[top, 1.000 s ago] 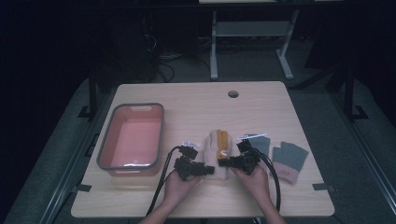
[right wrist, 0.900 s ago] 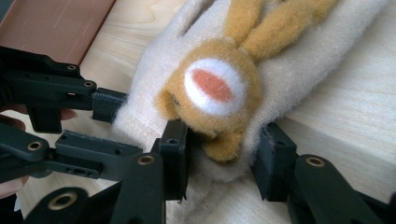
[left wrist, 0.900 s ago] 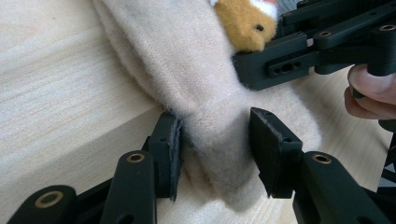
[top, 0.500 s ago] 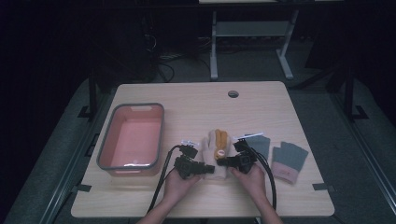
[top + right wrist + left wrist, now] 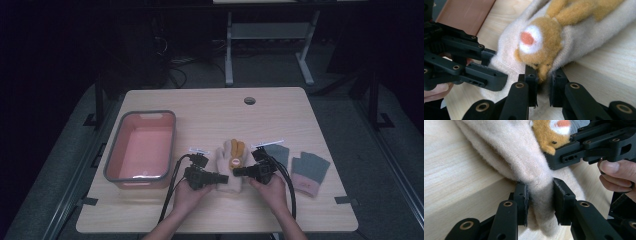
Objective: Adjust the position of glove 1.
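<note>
Lying lengthwise away from the person between both hands, the cream woolly glove with an orange animal patch [image 5: 230,161] has its near cuff clamped from opposite sides by the left claw [image 5: 224,176] and the right claw [image 5: 237,173], whose jaws have just been closing on its fabric.

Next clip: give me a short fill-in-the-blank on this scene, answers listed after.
1. The left claw is shut on the cream ____.
2. The pink tub left of the cream glove holds ____.
3. The right claw pinches the glove by its ____ animal patch.
4. Right of it lie ____ grey gloves.

Answers: glove; nothing; orange; two
</note>
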{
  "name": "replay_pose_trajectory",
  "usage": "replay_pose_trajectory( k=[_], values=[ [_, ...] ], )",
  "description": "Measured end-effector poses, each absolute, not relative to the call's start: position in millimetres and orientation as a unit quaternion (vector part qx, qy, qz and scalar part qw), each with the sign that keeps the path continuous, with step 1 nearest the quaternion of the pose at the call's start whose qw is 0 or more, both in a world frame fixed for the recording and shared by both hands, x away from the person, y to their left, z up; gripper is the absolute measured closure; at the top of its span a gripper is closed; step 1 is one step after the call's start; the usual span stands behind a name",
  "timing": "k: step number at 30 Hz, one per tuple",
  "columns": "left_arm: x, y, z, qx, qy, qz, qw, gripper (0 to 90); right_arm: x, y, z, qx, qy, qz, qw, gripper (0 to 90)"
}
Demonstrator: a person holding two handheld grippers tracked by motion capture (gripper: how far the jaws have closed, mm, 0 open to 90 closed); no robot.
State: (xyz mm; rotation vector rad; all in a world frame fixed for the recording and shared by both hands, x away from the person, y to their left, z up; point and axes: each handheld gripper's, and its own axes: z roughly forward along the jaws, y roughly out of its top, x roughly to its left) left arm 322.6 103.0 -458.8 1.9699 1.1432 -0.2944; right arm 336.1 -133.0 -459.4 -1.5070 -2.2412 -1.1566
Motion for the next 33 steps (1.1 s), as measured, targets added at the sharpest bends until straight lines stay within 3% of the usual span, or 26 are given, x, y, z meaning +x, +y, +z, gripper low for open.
replay_pose_trajectory(
  k=[33],
  values=[
    [326.7,109.4,-429.2,0.774,0.454,-0.105,0.429,68.0,341.3,-129.8,-430.1,-0.492,-0.758,-0.416,0.100,81.0]
  ],
)
